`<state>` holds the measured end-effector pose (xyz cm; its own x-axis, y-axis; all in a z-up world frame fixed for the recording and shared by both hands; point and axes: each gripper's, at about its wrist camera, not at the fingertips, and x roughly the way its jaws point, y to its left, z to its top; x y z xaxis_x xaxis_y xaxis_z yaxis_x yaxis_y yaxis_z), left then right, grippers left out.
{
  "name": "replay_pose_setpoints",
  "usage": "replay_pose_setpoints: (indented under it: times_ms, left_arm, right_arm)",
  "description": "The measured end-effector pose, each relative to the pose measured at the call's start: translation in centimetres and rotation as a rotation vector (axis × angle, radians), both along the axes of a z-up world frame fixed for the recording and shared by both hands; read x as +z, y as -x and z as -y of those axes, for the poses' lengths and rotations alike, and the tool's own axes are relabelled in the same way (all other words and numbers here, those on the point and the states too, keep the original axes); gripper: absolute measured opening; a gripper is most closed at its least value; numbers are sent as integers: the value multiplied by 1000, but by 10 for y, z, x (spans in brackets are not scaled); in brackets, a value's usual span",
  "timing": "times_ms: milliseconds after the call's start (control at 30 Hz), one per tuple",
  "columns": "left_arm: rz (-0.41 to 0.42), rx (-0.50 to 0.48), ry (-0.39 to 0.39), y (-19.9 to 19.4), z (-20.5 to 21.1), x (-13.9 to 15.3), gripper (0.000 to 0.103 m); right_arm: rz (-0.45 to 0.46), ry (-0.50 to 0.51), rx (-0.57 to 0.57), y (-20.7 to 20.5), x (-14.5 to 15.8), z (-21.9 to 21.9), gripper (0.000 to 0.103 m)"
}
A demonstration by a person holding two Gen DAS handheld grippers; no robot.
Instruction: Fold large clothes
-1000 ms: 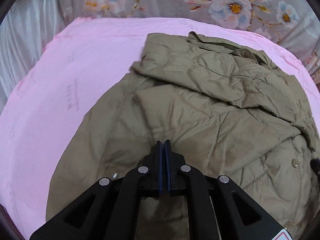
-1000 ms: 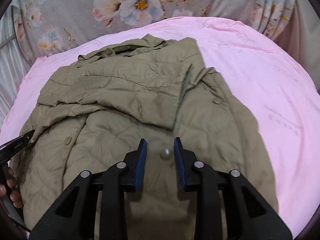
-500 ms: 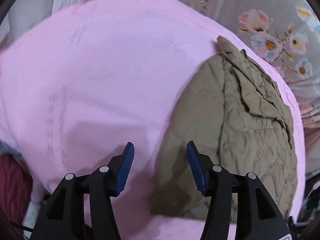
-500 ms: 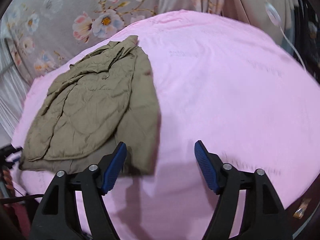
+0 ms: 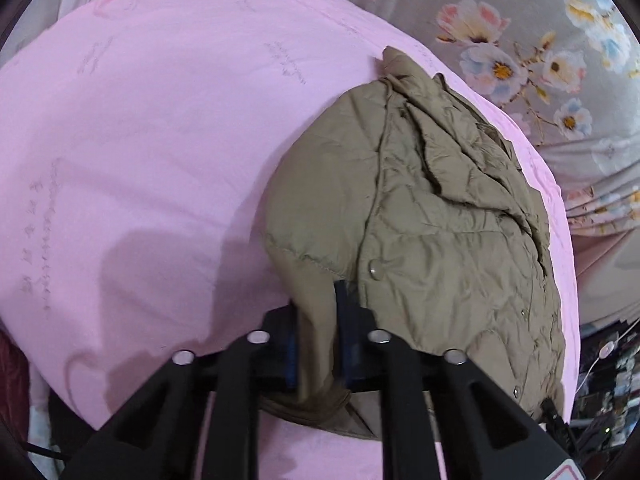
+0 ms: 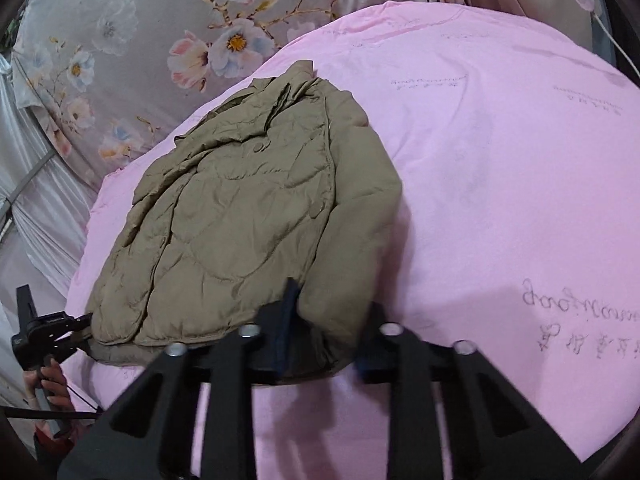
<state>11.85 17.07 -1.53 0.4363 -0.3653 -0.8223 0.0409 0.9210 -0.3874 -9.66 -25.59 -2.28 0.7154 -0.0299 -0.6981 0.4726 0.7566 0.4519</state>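
An olive quilted jacket [image 5: 432, 216] lies on a pink sheet [image 5: 140, 140], sleeves folded in over its body. My left gripper [image 5: 318, 320] is shut on the jacket's near left hem corner, with fabric bunched between the jaws. In the right wrist view the jacket [image 6: 240, 216] lies left of centre. My right gripper [image 6: 324, 320] is closed on the jacket's near right hem corner, with thick fabric filling the gap between the jaws. The left gripper [image 6: 52, 332] also shows at the jacket's far bottom corner in the right wrist view.
Floral grey fabric [image 6: 160, 32] lies beyond the pink sheet. White pleated cloth [image 6: 36, 208] hangs at the left. A white cable [image 6: 600, 20] runs at the upper right. Dark clutter [image 5: 608, 380] sits past the bed's right edge. Bare pink sheet [image 6: 520, 180] spreads to the right.
Both grippers moved apart from the jacket's middle to its near hem corners, opened wide half a second ago, and have now closed on the hem fabric.
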Motion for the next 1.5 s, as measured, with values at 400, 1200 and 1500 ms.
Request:
replay_pose_setpoints:
  times_ms: [400,1200,1500]
  left_arm:
    - [355,-148,31,99,-9,179,0]
    - [256,-12,-312,-132,92,88,1]
    - [215,-29,-414,-165,119,29,3]
  right_arm:
    - [250,435,86,98,157,-43,1]
    - [70,375,-131,-150,90,52,2]
    - [-89,350,-116,-198,23,60,2]
